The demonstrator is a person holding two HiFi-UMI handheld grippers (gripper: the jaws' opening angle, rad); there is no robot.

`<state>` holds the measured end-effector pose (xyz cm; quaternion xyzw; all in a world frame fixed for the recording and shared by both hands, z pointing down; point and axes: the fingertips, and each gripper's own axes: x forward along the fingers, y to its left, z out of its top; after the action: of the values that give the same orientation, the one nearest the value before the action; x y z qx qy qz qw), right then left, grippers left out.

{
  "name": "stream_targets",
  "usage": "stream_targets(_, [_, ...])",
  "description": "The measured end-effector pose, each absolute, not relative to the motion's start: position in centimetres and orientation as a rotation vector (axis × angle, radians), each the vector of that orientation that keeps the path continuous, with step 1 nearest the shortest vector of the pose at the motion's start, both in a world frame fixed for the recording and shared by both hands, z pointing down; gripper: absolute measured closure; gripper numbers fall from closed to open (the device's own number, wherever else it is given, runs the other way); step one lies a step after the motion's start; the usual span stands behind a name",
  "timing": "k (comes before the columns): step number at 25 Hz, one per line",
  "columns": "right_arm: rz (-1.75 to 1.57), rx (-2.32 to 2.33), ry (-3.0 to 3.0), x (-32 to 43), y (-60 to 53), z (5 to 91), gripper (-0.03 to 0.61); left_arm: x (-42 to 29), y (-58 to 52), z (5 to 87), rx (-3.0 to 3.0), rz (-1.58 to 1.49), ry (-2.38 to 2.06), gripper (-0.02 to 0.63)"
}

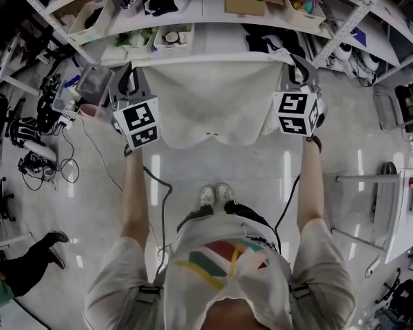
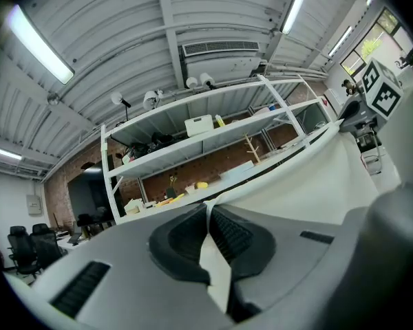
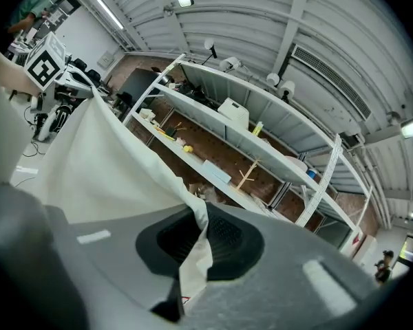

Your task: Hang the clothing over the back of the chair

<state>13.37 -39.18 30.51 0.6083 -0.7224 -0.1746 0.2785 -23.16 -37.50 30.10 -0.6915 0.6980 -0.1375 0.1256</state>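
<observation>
1. Rack: the shelving rack runs across the top of the head view, ahead of the operator, w/ bins and boxes on its shelves. No chair can be made out in any view; it may sit behind the cloth.
2. Garment: the white clothing is spread flat betw. both tools. Its top edge is taut and the body hangs toward the floor. The wide hold prevents folding. That should, prob., let it go over a chair back w/o bunching.
3. Left gripper: jaws closed tight on one top corner. Fabric is pinched betw. the ribbed pads, w/ a short tail on the near side.
4. Right gripper: same cond. Jaws are clamped on the opposite corner w/ a fold trapped inside.
5. Status (est.): garment carried, hang step not yet done.
</observation>
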Motion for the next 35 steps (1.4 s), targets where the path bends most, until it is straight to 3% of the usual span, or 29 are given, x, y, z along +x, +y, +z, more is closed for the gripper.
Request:
stream_targets(18, [-0.177, 1.419, -1.842, 14.2, -39.2, 46.7, 0.565, -22.5, -39.4, 45.9, -2.165, -0.747, 2.057, 0.597])
stream_targets(35, [-0.012, 1.282, -1.795, 13.8, -37.1, 56.5, 0.565, -23.2, -37.3, 55.8, -2.243, -1.012, 1.989, 0.597])
